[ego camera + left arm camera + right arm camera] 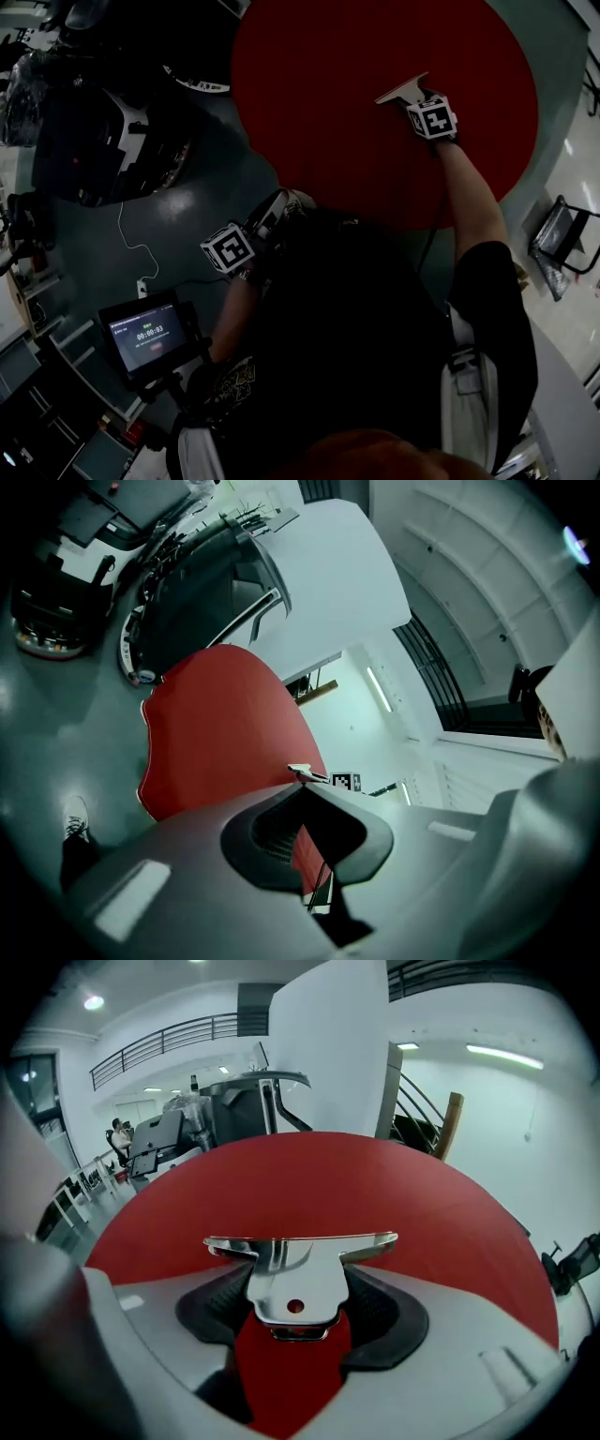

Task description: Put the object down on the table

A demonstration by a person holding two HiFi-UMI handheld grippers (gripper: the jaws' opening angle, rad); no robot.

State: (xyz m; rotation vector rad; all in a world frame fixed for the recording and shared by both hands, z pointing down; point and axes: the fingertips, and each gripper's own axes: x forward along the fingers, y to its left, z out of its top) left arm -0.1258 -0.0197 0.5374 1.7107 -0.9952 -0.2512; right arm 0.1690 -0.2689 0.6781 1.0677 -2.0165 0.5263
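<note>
A shiny flat metal tool (300, 1246) with a wide straight blade and a hole in its shank sits between my right gripper's (298, 1286) pads, which press on its sides. In the head view this right gripper (414, 99) holds the tool (401, 91) low over the round red table (319, 112), at its right half. Whether the blade touches the tabletop I cannot tell. My left gripper (292, 201) hangs close to the person's body, just off the table's near edge. Its jaw tips meet, with nothing between them (304, 782). The left gripper view also catches the tool (302, 772) far off.
A screen on a stand (145, 337) shows a timer at lower left. A dark bulky machine (103, 141) stands left of the table. A white cable (131, 246) runs over the floor. A folding chair (562, 234) stands at the right.
</note>
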